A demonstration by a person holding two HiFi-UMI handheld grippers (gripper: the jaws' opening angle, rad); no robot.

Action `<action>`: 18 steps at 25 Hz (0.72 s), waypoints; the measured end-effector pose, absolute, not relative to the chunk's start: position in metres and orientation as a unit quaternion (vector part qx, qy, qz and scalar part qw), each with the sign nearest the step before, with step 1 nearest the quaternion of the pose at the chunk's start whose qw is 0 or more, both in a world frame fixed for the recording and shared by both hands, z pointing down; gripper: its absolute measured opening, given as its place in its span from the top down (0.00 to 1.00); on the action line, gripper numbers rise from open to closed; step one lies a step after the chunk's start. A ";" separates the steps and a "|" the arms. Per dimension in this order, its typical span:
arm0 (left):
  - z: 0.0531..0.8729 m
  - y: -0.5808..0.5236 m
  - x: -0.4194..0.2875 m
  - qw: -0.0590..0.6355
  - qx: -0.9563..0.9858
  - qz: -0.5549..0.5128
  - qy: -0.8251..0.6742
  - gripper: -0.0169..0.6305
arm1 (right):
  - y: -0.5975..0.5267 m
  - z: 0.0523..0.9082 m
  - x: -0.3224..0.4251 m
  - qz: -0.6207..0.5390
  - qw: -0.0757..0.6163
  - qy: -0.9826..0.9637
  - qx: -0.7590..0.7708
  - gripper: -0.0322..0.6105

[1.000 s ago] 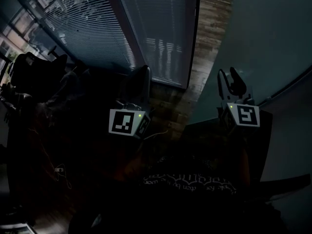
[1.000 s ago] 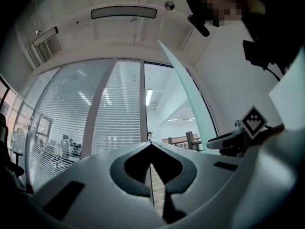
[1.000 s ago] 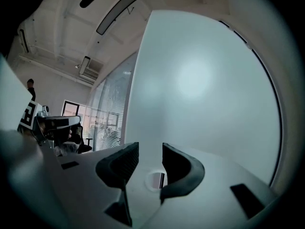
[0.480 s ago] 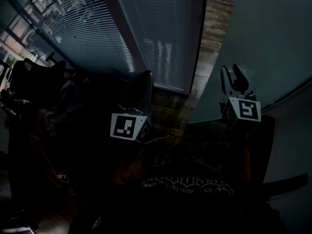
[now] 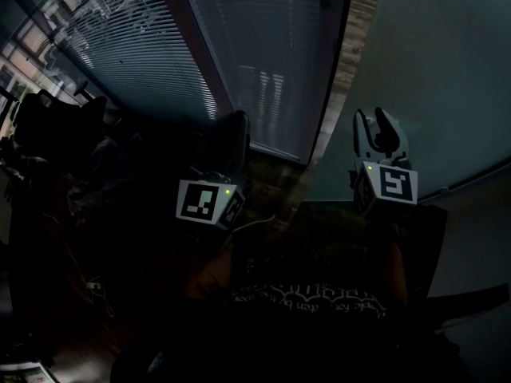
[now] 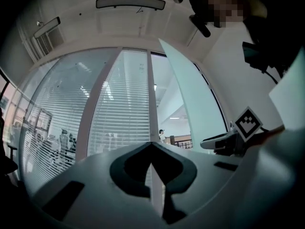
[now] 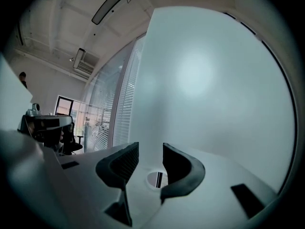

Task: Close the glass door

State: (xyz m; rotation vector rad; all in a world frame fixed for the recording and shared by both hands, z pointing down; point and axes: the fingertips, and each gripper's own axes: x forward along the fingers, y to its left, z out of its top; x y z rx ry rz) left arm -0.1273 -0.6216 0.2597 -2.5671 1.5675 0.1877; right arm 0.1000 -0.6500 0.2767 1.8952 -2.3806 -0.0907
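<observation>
The frosted glass door (image 5: 431,70) fills the right of the head view, and its edge stands close to the fixed glass panel with blinds (image 5: 263,46). My right gripper (image 5: 374,122) is held up against the door's face near its edge, open with nothing between its fingers. In the right gripper view the door (image 7: 214,89) fills the picture, and its edge runs down to the open right gripper (image 7: 150,154). My left gripper (image 5: 231,130) hangs in the dark in front of the blinds, shut and empty. The left gripper (image 6: 151,149) faces the blinds and the door (image 6: 190,104).
A narrow strip of wood floor (image 5: 345,62) shows between door and blinds panel. A dark office chair (image 5: 56,118) stands at the left by a second blinds wall (image 5: 128,38). A person (image 6: 162,135) stands far off beyond the opening.
The strip of floor between the door's edge and the blinds panel has narrowed: the door swung toward the panel, with my right gripper still against it. The left gripper barely moved.
</observation>
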 end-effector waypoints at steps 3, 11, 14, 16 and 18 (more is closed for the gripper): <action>0.261 -0.639 -0.125 0.061 -0.847 0.072 0.523 0.97 | -0.668 0.277 0.099 -0.039 0.054 -0.781 0.621 0.72; 0.261 -0.667 -0.118 0.062 -0.848 0.078 0.521 0.97 | -0.704 0.277 0.102 -0.039 0.056 -0.774 0.629 0.72; 0.260 -0.684 -0.120 0.062 -0.849 0.081 0.518 0.97 | -0.716 0.276 0.102 -0.041 0.057 -0.770 0.634 0.72; 0.259 -0.698 -0.118 0.063 -0.853 0.075 0.513 0.97 | -0.724 0.276 0.103 -0.042 0.059 -0.767 0.638 0.72; 0.256 -0.711 -0.114 0.067 -0.859 0.069 0.502 0.97 | -0.732 0.275 0.104 -0.044 0.059 -0.762 0.643 0.72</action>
